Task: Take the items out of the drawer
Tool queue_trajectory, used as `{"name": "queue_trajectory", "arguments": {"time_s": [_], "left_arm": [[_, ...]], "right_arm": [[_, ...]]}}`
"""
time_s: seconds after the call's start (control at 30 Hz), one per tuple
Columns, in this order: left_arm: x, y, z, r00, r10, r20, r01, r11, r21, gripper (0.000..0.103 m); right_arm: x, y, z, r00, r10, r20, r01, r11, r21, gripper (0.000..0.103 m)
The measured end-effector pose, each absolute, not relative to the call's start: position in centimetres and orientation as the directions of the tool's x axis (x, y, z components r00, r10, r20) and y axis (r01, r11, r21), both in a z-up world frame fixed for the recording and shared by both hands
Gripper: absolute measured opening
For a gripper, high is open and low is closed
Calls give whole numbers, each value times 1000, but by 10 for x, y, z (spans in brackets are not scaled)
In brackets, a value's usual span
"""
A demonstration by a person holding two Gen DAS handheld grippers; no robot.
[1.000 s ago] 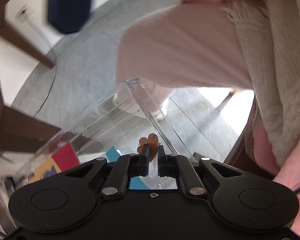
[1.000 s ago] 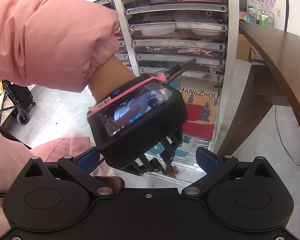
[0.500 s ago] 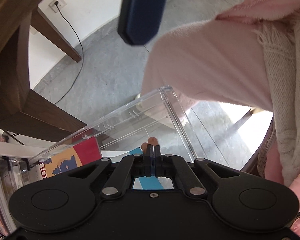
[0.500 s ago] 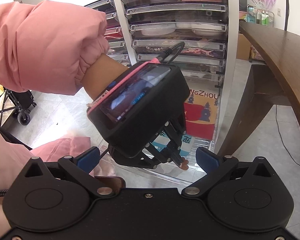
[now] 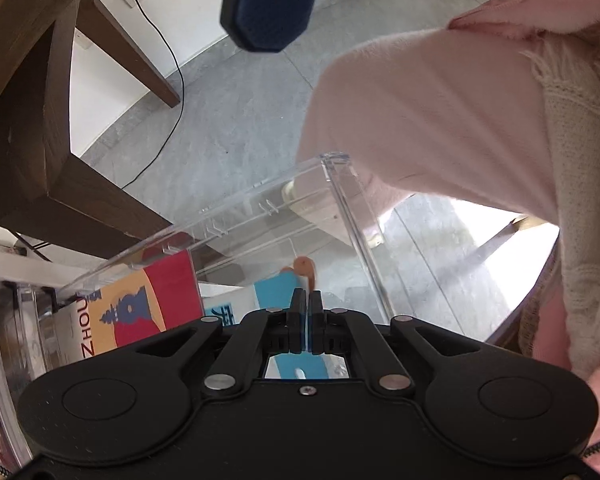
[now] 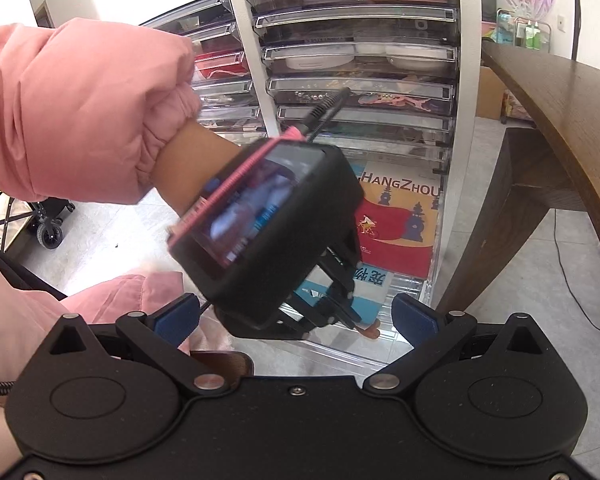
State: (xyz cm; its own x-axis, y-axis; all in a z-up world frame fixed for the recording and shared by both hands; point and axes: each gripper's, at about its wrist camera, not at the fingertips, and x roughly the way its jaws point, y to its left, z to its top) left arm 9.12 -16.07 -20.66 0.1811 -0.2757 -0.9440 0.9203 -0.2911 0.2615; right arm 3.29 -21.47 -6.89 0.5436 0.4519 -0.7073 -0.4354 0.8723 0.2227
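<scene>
A clear plastic drawer (image 5: 260, 196) stands pulled out at the bottom of the cabinet; its front wall (image 6: 340, 354) faces the right wrist camera. Inside lie a red-and-yellow Hangzhou booklet (image 5: 140, 304) (image 6: 400, 216) and a blue-and-white packet (image 5: 274, 292) (image 6: 370, 280) with a small orange tab (image 5: 304, 270) (image 6: 371, 332). My left gripper (image 5: 307, 300) (image 6: 362, 326) reaches into the drawer and is shut on the packet's edge, the orange tab sticking out past its tips. My right gripper (image 6: 296, 318) hangs open in front of the drawer with nothing between its blue pads (image 6: 414, 318).
A white cabinet (image 6: 464, 80) holds several closed clear drawers. A dark wooden table (image 6: 560, 112) (image 5: 32, 128) stands right beside it, with a power cable (image 5: 172, 68) on the floor. The person's pink sleeve (image 6: 80, 112) and leg (image 5: 420, 120) are close by.
The left gripper closed on the packet at its orange tab, then tilted so more of the drawer and booklet shows. The right gripper stayed open and still.
</scene>
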Motion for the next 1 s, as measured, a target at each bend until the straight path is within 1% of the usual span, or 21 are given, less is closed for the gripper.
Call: {"name": "queue_trajectory", "arguments": {"time_s": [0.27,0.33,0.43,0.57,0.63,0.67,0.77,0.87,0.9,0.93,0.97,1.0], "left_arm": [[85,-160,-206,136,-270,-953,927,-305,219,5],[84,-158,-209,173,-262,-949,919,-303,252,8],[87,-156,-213,230,-267,-936,912,-277,303,11],[88,-156,-213,243,-268,-932,914,-259,313,15],[89,-158,-213,253,-267,-930,911,-259,322,24],[90,-159,-213,256,-264,-930,910,-259,324,24],[100,-165,-210,216,-239,-947,936,-224,271,24],[115,-170,-208,149,-213,-966,969,-165,186,24],[121,-172,-208,122,-202,-972,978,-144,153,21],[126,-173,-207,93,-193,-977,986,-121,118,14],[130,-174,-207,55,-189,-980,992,-100,75,11],[131,-174,-207,50,-192,-980,994,-86,68,10]], "right_arm": [[33,-216,-68,543,450,-709,-428,875,228,103],[33,-216,-67,542,451,-709,-428,874,229,103],[33,-216,-68,542,452,-709,-429,874,229,103],[33,-216,-68,541,452,-709,-430,873,229,103],[33,-216,-68,541,453,-709,-430,873,230,103],[33,-216,-68,541,453,-709,-430,873,230,103],[33,-216,-68,540,453,-709,-431,873,230,103],[33,-216,-68,540,454,-709,-431,872,230,103],[33,-216,-68,540,454,-709,-431,872,230,103],[33,-216,-68,540,454,-709,-432,872,230,103],[33,-216,-68,540,454,-709,-432,872,230,103],[33,-216,-68,539,455,-709,-432,872,231,103]]}}
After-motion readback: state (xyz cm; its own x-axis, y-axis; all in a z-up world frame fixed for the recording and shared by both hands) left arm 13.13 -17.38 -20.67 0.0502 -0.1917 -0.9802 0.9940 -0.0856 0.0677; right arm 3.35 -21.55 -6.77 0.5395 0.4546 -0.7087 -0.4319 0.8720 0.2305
